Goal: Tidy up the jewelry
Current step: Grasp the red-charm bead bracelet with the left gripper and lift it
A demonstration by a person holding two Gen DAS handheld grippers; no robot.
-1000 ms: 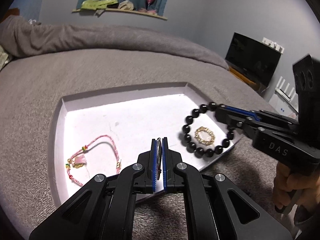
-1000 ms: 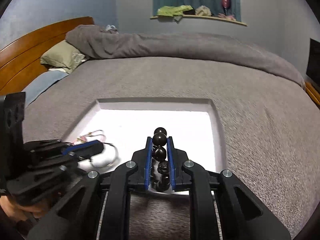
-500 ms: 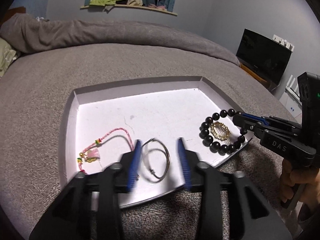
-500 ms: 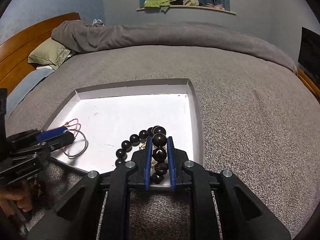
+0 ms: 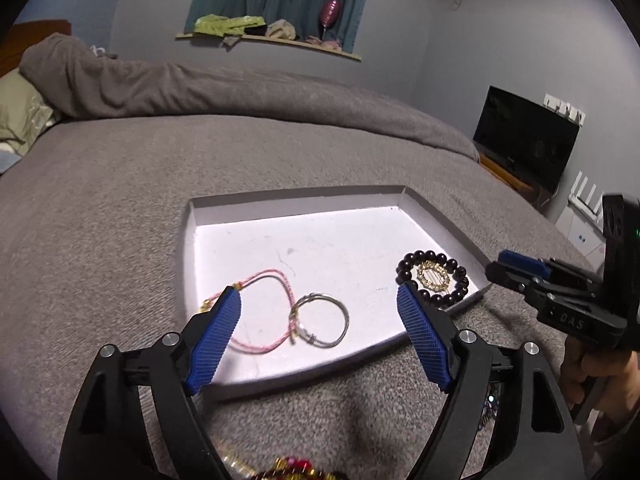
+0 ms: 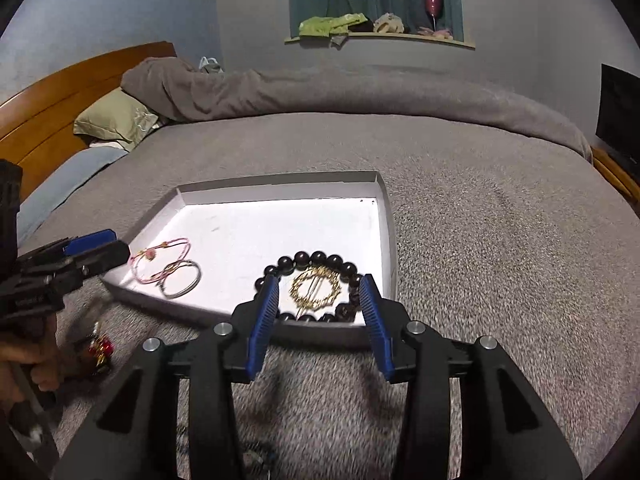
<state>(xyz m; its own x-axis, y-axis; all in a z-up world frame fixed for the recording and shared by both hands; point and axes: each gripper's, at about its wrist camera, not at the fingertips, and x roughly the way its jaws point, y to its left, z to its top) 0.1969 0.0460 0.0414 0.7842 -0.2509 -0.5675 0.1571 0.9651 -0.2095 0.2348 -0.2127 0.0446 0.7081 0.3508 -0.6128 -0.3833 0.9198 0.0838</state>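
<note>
Claws first, nearest the lenses: left claw [image 5: 320, 320] spread wide, jaws just been opening, nothing between the pads; right claw [image 6: 318, 312] partly apart, jaws likewise just been opening, pads clear of the beads.

Loose red-and-gold piece [image 6: 99, 350] on the bed cover [image 6: 500, 260], short of the tray; blurred, type not told. Judged still to be sorted.

Silver bangle [image 5: 322, 320], lying flat on tray floor near the front edge, overlapping the cord loop. Thin wire hoop, stiff, light, likely slick; best pinched across the wire at one side.

Pink cord bracelet [image 5: 264, 312], left part of tray. Limp, very light, small gold fittings; best taken at the knot or charm, apt to drape and snag.

Black bead bracelet [image 6: 316, 286], right front corner of tray. Round glossy beads in a ring, heavier, prone to roll; one bead squeezed squarely between pads.

Gold ring-shaped ornament [image 6: 316, 286], inside the bead circle. Fine openwork, probably delicate; edge grip, gentle.

White tray [image 5: 304, 196], shallow, low walls, resting on the bed cover.
</note>
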